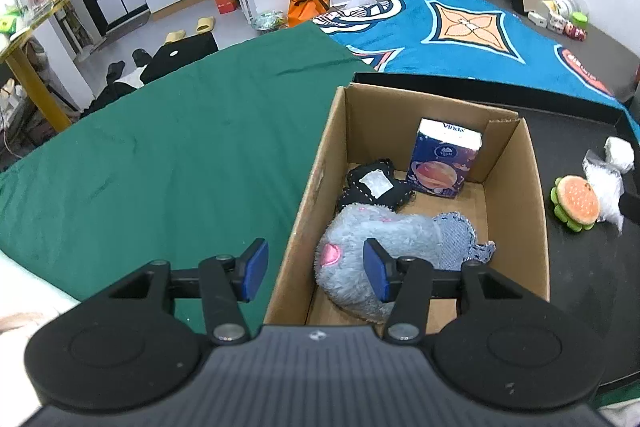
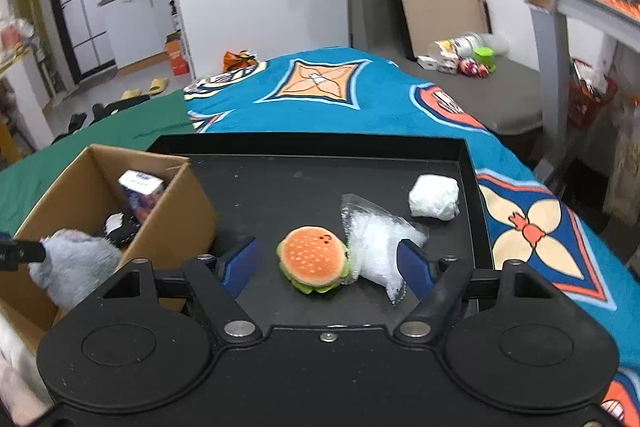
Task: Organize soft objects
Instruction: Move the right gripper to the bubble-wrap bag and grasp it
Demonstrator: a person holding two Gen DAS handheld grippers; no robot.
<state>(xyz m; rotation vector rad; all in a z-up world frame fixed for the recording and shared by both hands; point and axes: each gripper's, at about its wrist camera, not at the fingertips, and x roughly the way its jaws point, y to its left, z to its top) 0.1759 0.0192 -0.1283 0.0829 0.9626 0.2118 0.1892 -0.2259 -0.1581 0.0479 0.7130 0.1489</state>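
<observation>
A cardboard box holds a grey plush toy, a black stitched fabric piece and an upright tissue pack. My left gripper is open and hangs over the box's left wall, with its right pad just in front of the plush and nothing held. In the right wrist view, a burger plush and a clear plastic bag lie on the black tray. Both lie between the fingers of my open right gripper, whose pads stand apart from them. A white wad lies farther back.
The box stands at the tray's left edge on a green cloth. A blue patterned blanket lies beyond the tray. Jars and small items crowd the far grey surface. Slippers and bags litter the floor.
</observation>
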